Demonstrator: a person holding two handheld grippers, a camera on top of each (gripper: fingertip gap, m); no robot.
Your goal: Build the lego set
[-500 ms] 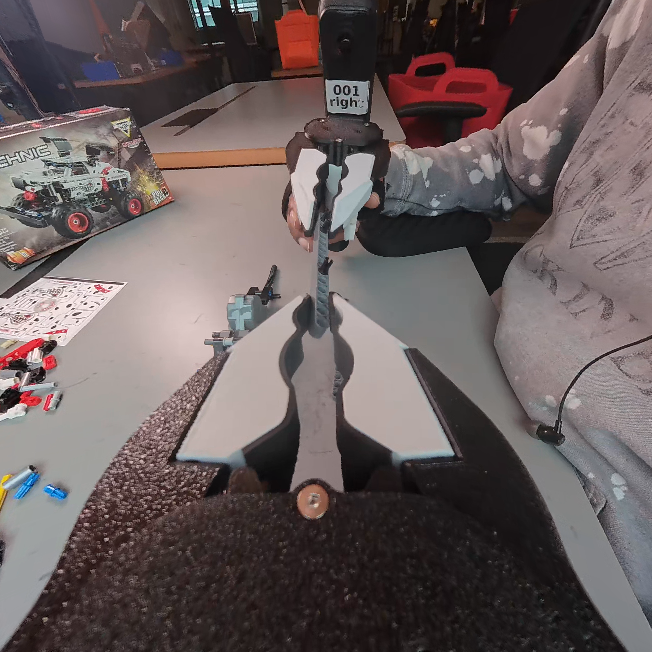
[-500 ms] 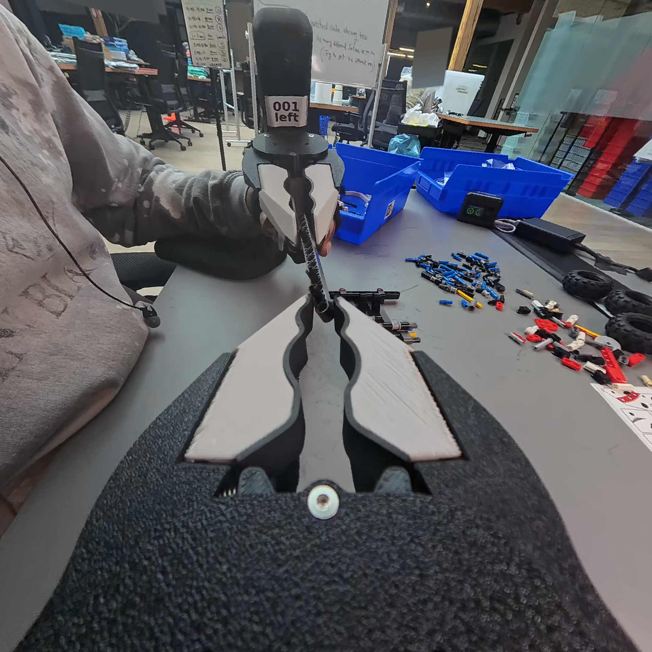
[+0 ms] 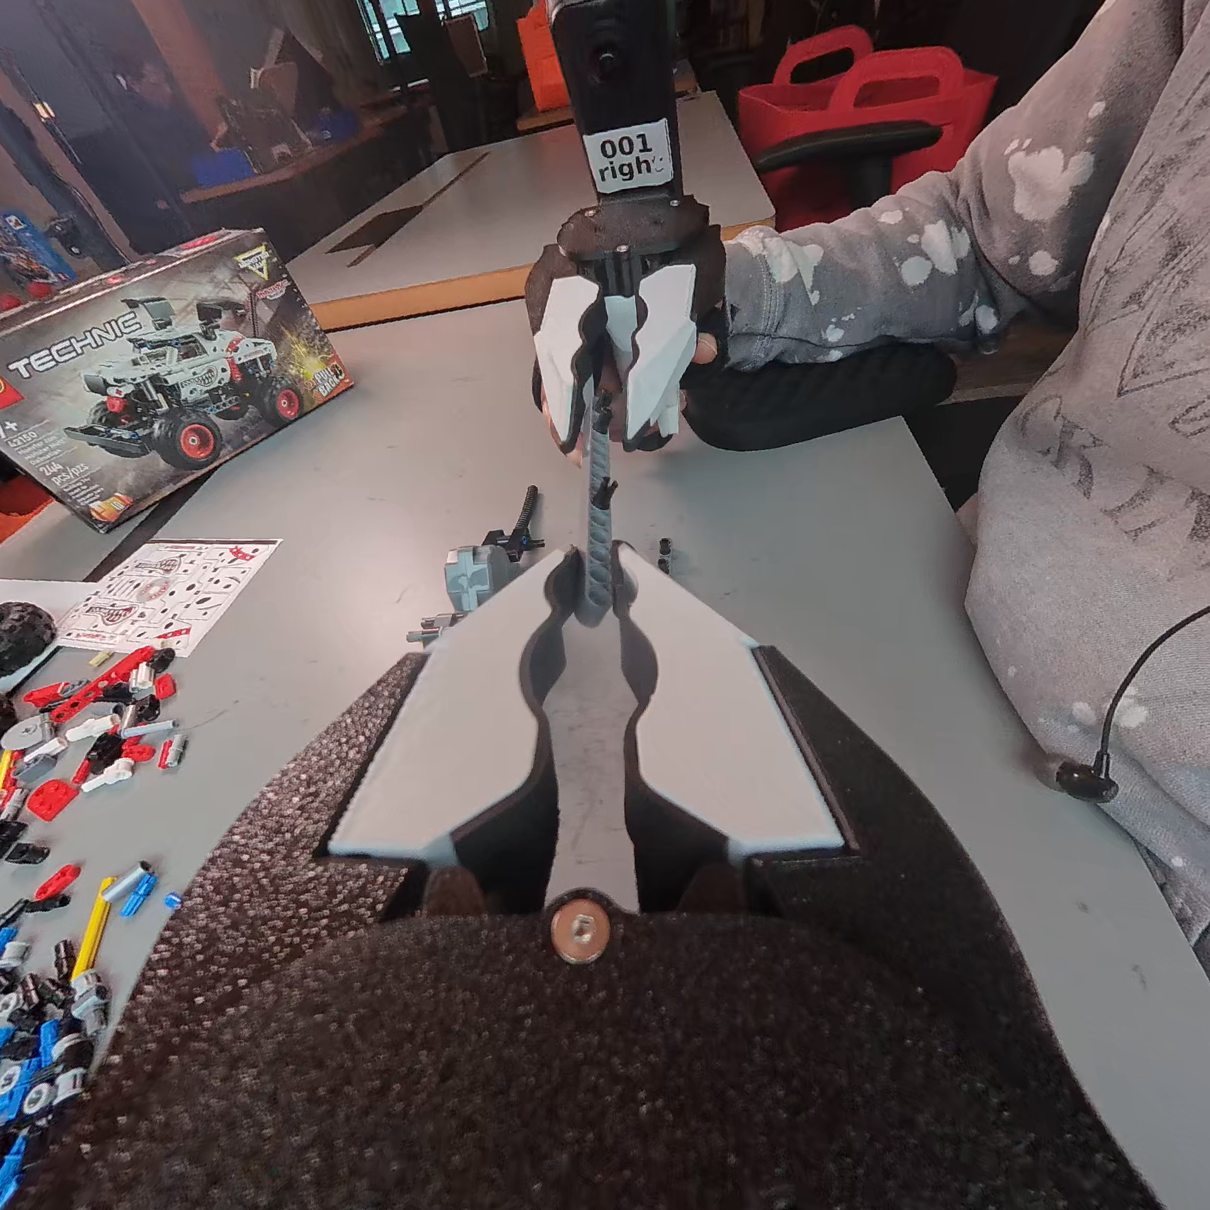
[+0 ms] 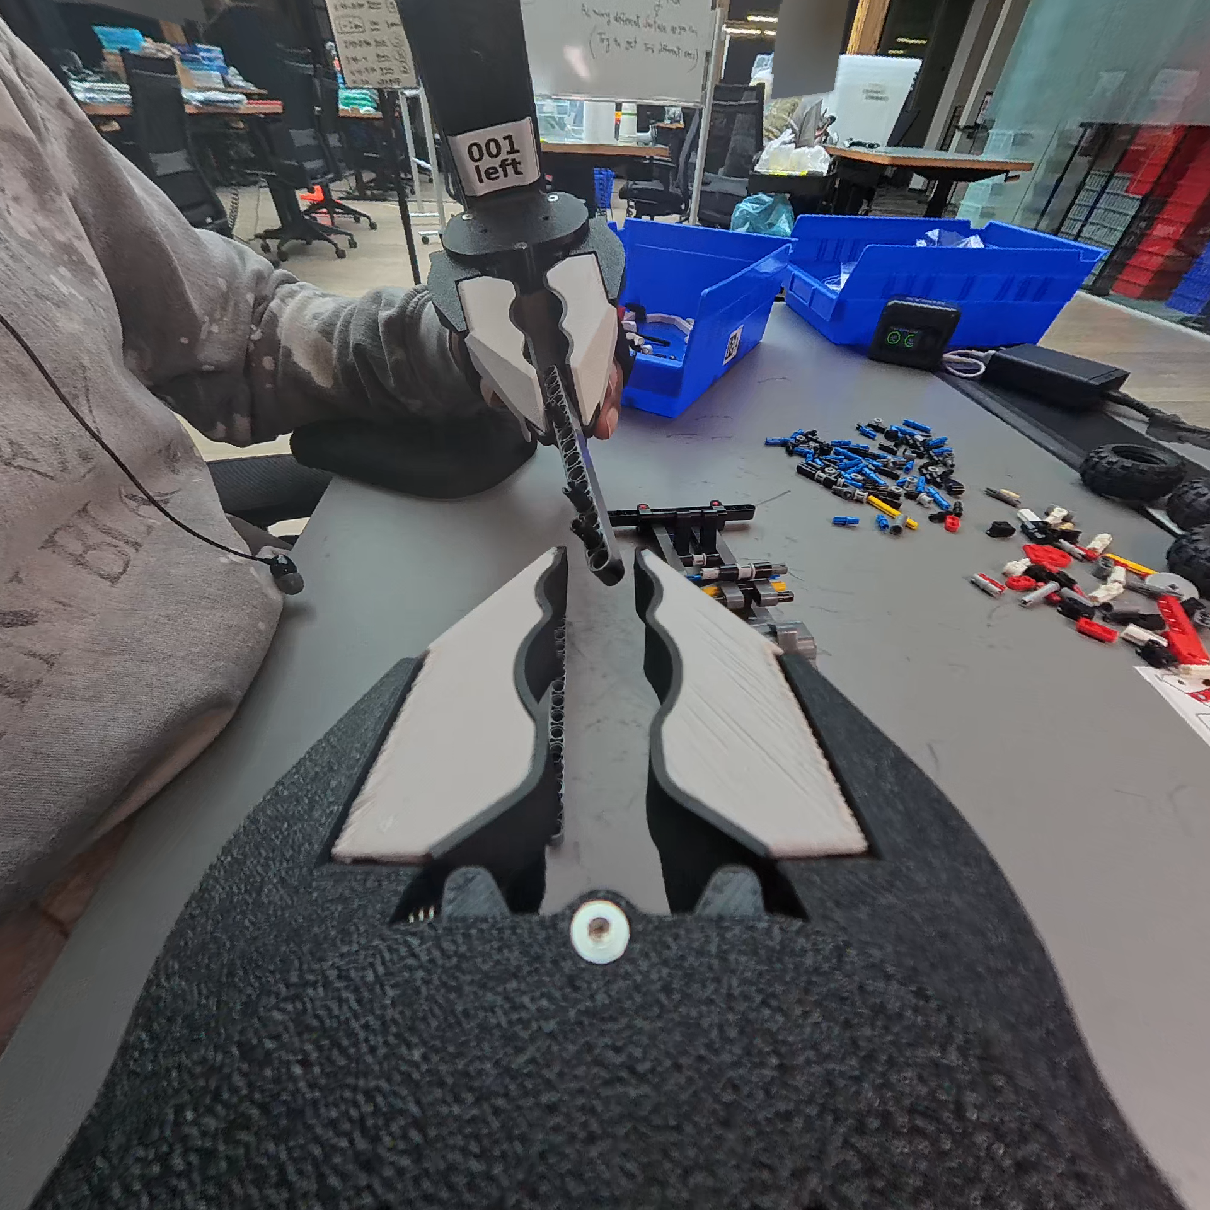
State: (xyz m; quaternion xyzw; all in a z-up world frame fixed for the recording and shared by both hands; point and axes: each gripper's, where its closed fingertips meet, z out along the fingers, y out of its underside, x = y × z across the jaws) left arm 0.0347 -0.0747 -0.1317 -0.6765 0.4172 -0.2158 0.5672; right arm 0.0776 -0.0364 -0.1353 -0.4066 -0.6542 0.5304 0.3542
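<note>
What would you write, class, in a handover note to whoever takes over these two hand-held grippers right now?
Left hand-held gripper: shut on one end of the long dark-grey holed Lego beam.
Right hand-held gripper: open, fingertips either side of the beam's other end.
Part-built black chassis frame lies on the grey table, near loose blue-and-black pins.
Done: frame started.
Left: fit the beam, black rubber tyres, remaining pieces.

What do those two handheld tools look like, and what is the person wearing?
Each tool, left and right, has two pale, wavy-edged fingers on a rough black body with a white sticker on its black handle. The person wears a bleach-spotted grey sweatshirt and a thin black clip-on cable.
</note>
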